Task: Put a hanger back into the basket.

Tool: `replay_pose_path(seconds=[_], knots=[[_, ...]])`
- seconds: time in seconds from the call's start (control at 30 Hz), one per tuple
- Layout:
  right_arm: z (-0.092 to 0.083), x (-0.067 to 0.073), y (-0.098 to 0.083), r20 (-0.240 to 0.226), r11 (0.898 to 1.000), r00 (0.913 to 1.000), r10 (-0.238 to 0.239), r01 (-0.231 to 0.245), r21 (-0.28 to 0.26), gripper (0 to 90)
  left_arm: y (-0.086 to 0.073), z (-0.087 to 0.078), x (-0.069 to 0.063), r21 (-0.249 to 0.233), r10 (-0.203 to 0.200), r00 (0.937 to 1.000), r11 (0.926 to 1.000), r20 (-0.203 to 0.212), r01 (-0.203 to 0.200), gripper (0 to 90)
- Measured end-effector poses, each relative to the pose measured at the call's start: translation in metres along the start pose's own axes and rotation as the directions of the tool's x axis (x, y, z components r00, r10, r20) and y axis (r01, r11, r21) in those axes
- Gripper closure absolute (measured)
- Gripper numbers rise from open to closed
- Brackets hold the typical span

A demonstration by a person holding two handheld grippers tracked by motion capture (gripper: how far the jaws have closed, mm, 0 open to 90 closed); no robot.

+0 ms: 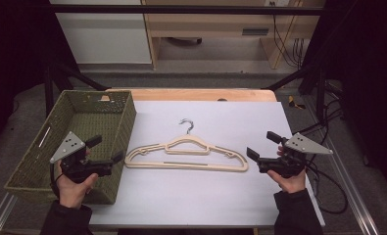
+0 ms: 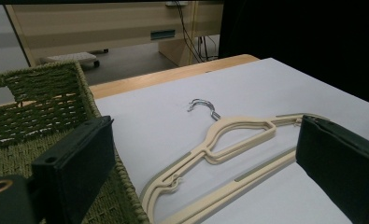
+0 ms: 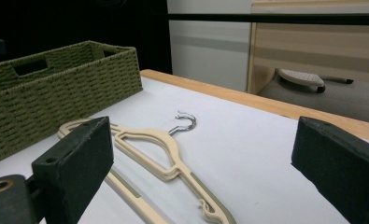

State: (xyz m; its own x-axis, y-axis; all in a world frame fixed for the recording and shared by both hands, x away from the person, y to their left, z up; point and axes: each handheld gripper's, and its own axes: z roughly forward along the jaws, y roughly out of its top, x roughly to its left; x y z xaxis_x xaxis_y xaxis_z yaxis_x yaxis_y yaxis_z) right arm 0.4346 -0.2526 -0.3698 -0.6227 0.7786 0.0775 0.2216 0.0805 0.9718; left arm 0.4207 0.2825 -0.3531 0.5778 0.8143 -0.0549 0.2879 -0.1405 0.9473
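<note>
A stack of beige plastic hangers (image 1: 186, 154) with a metal hook (image 1: 186, 126) lies flat in the middle of the white table sheet (image 1: 205, 191). My left gripper (image 1: 106, 149) hovers open over the near right corner of the green woven basket (image 1: 32, 161), pointing right toward the hangers' left end. At the hangers' right end, my right gripper (image 1: 263, 145) is open and points left, just apart from them. From the left gripper view the hangers (image 2: 229, 140) lie ahead between wide jaws. The right gripper view has the hangers (image 3: 163, 154) ahead too, nothing held.
The basket (image 2: 28, 112) fills the table's left side, and it (image 3: 42, 93) lies behind the hangers in the right gripper view. Wooden table edge (image 1: 196, 94) runs along the back. Cables (image 1: 328, 181) trail off the right edge. Furniture stands beyond the table.
</note>
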Motion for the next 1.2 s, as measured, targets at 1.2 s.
replay_pose_path(seconds=[1.2], knots=[[0.127, 0.0, -0.013, -0.088, 0.942, 0.9912, -0.099, 0.122, 0.312, 28.2, -0.003, 0.002, 0.001, 0.036, 0.025, 0.9996, 0.9991, -0.01, -0.025, 5.1]])
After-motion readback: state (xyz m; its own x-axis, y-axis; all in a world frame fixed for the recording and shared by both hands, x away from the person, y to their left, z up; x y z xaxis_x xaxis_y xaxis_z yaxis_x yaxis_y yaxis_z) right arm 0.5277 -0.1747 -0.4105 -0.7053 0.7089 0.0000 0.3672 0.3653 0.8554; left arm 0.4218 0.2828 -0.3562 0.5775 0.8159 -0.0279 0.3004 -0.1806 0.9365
